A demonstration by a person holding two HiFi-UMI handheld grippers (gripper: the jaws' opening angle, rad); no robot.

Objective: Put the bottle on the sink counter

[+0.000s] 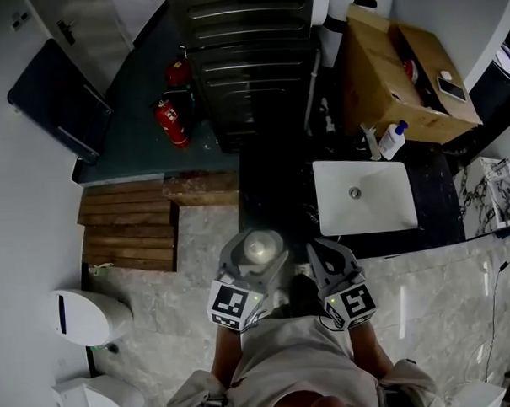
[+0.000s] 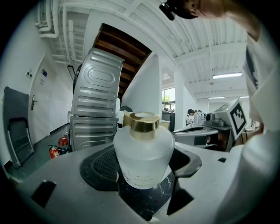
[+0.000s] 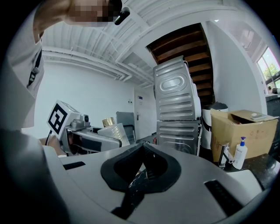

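A frosted white bottle [image 2: 143, 153] with a gold cap stands upright between the jaws of my left gripper [image 2: 142, 175], which is shut on it. From the head view the bottle [image 1: 261, 249] shows from above, held in the left gripper [image 1: 256, 259] just before the dark sink counter [image 1: 271, 189]. The white basin [image 1: 364, 196] lies to the right. My right gripper [image 1: 329, 258] hangs beside it, shut with nothing in it [image 3: 142, 151]. The bottle [image 3: 113, 130] also shows at the left of the right gripper view.
A cardboard box [image 1: 397, 74] and a white pump bottle [image 1: 393, 139] stand behind the basin by the tap [image 1: 370, 141]. Stacked metal machines [image 1: 248, 55] rise at the back. Red fire extinguishers [image 1: 172, 122], wooden steps [image 1: 129, 227] and a toilet [image 1: 87, 317] are at the left.
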